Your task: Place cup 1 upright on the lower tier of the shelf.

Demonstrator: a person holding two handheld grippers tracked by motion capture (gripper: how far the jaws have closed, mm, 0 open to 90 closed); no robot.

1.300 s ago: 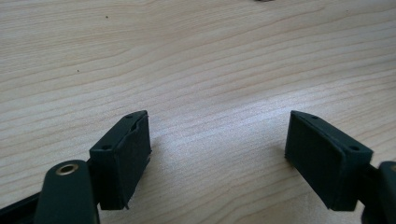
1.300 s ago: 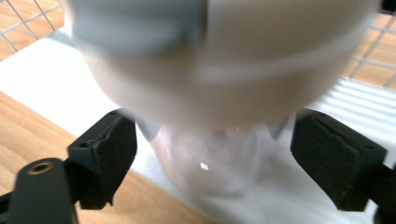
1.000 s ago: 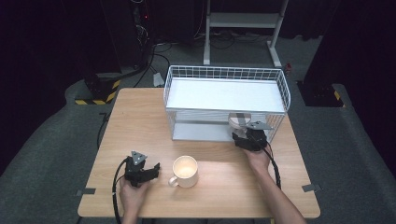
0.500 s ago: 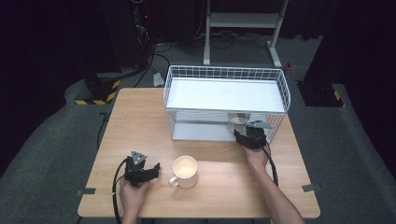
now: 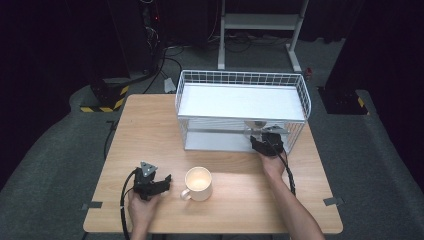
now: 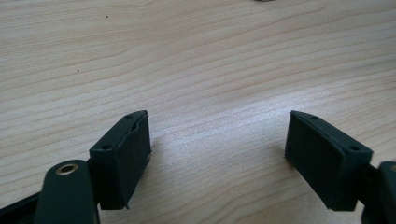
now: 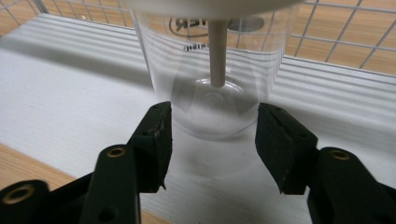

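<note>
Your right gripper [image 5: 263,141] reaches into the lower shelf of the wire rack [image 5: 190,85] near the table's [image 5: 150,125] far right corner. Its jaws have just been closing and now flank the base of a clear glass [image 7: 210,88] that stands upright on the white shelf. In the right gripper view the pads sit against the glass's sides, so you are gripping it, though the clear wall makes the exact contact hard to judge. The glass's rim is cut off at the top of that view, and a pale stick [image 7: 217,53] stands inside it, its upper end hidden. From the high view the glass is mostly screened by the rack's wires and your gripper.

Your left gripper [image 5: 159,185] rests near the table's near left corner, jaws apart over bare wood with nothing between them. A cream mug [image 5: 198,183] stands just beside it, handle toward the gripper.
</note>
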